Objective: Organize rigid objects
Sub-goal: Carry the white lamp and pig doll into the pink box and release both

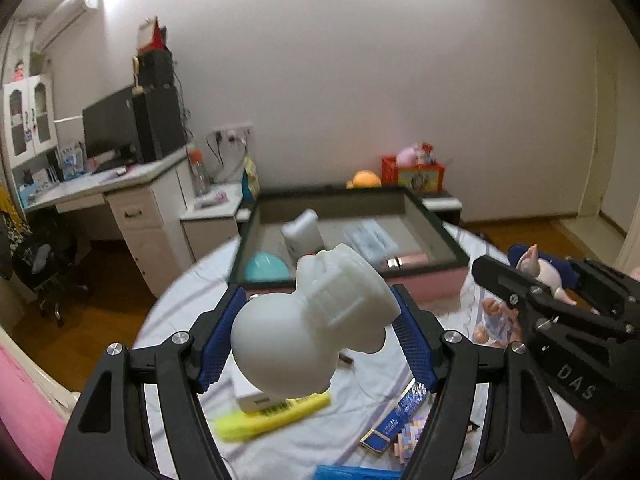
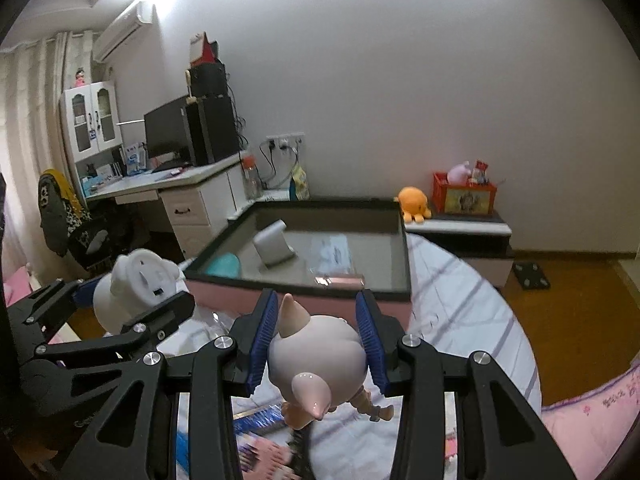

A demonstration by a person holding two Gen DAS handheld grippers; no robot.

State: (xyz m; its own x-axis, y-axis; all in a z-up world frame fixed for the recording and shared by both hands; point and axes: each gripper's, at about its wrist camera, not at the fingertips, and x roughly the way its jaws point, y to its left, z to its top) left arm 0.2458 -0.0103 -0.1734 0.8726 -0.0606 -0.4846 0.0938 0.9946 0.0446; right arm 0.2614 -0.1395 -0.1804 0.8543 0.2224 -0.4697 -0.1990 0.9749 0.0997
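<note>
Sitting at the far edge of the striped bed (image 2: 460, 280): a pink tray (image 2: 304, 248) with dark walls. Clamped in left gripper (image 1: 316, 320) above the bed: white figurine (image 1: 312, 320). Clenched in right gripper (image 2: 316, 340) beside it: small pinkish doll (image 2: 316, 356).

A plain white wall (image 2: 400, 80) rises over wooden floor (image 2: 580, 300), with a white desk (image 2: 180, 184) at left.

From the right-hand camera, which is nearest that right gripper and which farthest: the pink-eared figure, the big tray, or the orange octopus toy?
1. Pink-eared figure: clamped in the right gripper.
2. Tray: just ahead on the table.
3. Orange octopus toy: beyond the tray's far right corner, on a low cabinet.
</note>
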